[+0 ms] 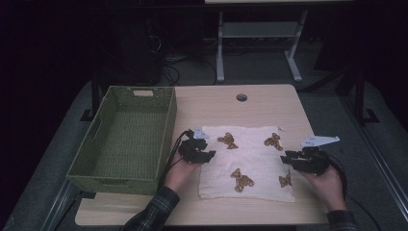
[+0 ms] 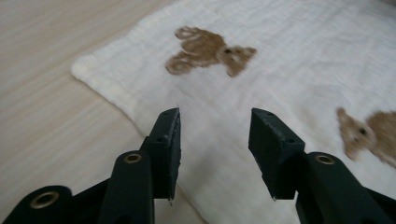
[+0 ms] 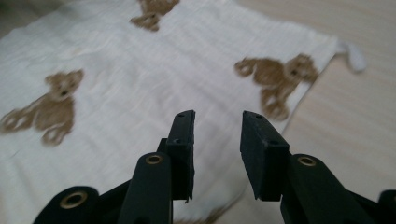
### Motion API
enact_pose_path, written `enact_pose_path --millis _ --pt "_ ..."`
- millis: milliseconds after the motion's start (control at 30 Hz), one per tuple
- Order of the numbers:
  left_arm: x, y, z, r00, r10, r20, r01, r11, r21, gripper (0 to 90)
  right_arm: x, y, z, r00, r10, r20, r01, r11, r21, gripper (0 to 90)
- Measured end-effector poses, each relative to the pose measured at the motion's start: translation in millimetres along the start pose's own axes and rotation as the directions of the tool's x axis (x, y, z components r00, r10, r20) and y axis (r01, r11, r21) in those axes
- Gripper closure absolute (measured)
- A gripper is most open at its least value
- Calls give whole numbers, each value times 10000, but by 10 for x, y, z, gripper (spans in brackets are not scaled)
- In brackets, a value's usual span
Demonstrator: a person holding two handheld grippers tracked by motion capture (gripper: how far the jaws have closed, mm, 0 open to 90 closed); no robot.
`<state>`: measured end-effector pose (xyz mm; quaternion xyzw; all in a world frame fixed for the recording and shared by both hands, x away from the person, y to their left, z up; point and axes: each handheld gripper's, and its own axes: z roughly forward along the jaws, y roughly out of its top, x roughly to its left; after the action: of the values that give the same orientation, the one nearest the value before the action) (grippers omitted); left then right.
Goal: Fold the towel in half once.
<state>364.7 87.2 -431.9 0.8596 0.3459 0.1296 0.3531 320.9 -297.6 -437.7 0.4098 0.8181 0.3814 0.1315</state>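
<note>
A: Status of the cloth [image 1: 250, 163]?

B: It lies flat on the worktop [image 1: 231, 101], just right of the green basket [image 1: 127, 137] (which sits at about 9 o'clock from it). It is a white towel-like piece printed with brown bears.

A: Handling characteristics?

B: Judged from its look: light, soft and limp, with no stiffness. It will sag and fold when lifted and may drag across the worktop. It is not fragile. Recommended hold points are the edges or corners, pinching one layer between the pads; a grip in the middle would only bunch it.

A: State of each hand-held gripper?

B: The left hand-held gripper [image 1: 204, 155] hangs at the cloth's 9 o'clock edge, jaws part-way apart, nothing between them. The right hand-held gripper [image 1: 288, 160] hangs at the 3 o'clock edge, jaws apart with a narrower gap, likewise empty. Neither presses on the cloth.

A: What does each view add?

B: The high view gives the whole layout: basket, cloth and both hands. The left gripper view adds the rounded corner [image 2: 81, 70] of the cloth at 10 o'clock from its jaws, and the weave up close. The right gripper view adds a small white tag [image 3: 352, 53] at the cloth's corner, toward 2 o'clock (a mere speck from above), and the edge passing just below the jaws.
</note>
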Motion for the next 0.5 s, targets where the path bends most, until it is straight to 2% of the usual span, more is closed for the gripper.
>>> enact_pose_path --millis 167,267,333,400,500 --pt "200 120 81 9987 -256 -448 251 9996 -123 559 -192 207 115 9998 -51 197 56 9997 -238 663" --pt "327 198 148 9959 -629 -657 611 9977 -276 563 -294 335 209 9995 -160 273 164 9998 -134 662" --pt "392 246 213 9927 -658 -1009 645 9978 -167 567 -374 419 287 9993 -193 320 196 9998 -78 657" --pt "448 285 280 9908 -786 -1098 764 9968 -241 573 -463 496 353 9995 -73 291 75 9999 -88 658" --pt "537 338 368 9866 -784 -1428 786 9969 -40 578 -598 588 443 9989 132 454 -128 9999 -83 663"
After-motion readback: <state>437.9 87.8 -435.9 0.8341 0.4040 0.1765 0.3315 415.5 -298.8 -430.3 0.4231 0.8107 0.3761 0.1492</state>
